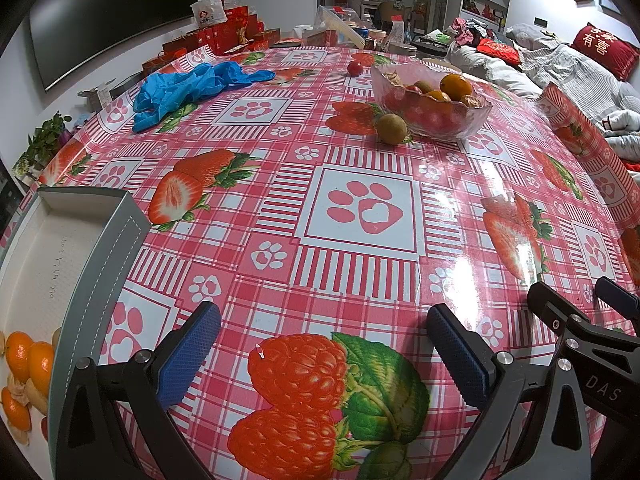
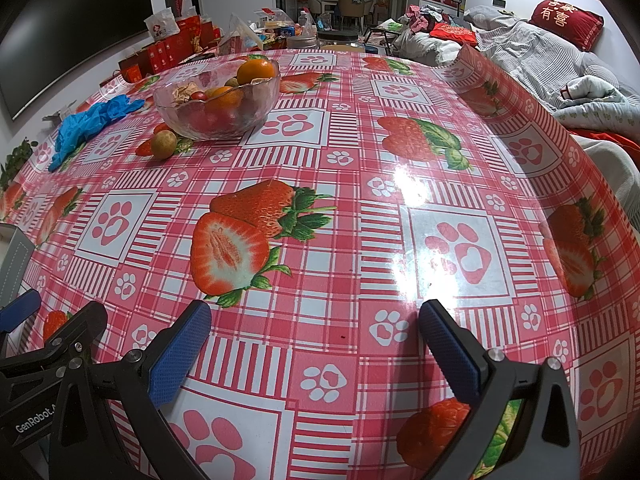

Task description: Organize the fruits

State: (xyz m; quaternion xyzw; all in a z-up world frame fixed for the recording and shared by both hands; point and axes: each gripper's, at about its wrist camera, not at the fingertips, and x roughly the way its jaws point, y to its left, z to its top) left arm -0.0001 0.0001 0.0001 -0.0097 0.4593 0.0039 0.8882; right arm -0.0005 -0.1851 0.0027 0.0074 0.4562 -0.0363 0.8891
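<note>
- Nearest the cameras, the left gripper (image 1: 324, 350) and the right gripper (image 2: 316, 346) hang side by side over the table's near edge, jaws spread wide and holding nothing, apparently poised to begin a reach.
- At the near left corner of the table (image 1: 360, 280) sits a grey tray (image 1: 100, 264), its white floor already carrying several tangerines (image 1: 30, 356) and peel scraps; it looks like the sorting destination, parked close to the left gripper for short drops.
- Open patterned tablecloth, printed with strawberries and paw marks, fills the middle ground between grippers and fruit.
- Toward the far edge stands a glass bowl (image 2: 218, 98) heaped with oranges (image 2: 256, 71), small red fruits and a kiwi, the apparent source pile.
- A loose brown-green fruit (image 2: 164, 144) rests on the cloth just beside the bowl's near side, the easiest next pick.
- A small red fruit (image 1: 354, 68) lies beyond the bowl.
- Crumpled blue gloves (image 1: 188, 88) lie toward the far left edge, well apart from the fruit.
</note>
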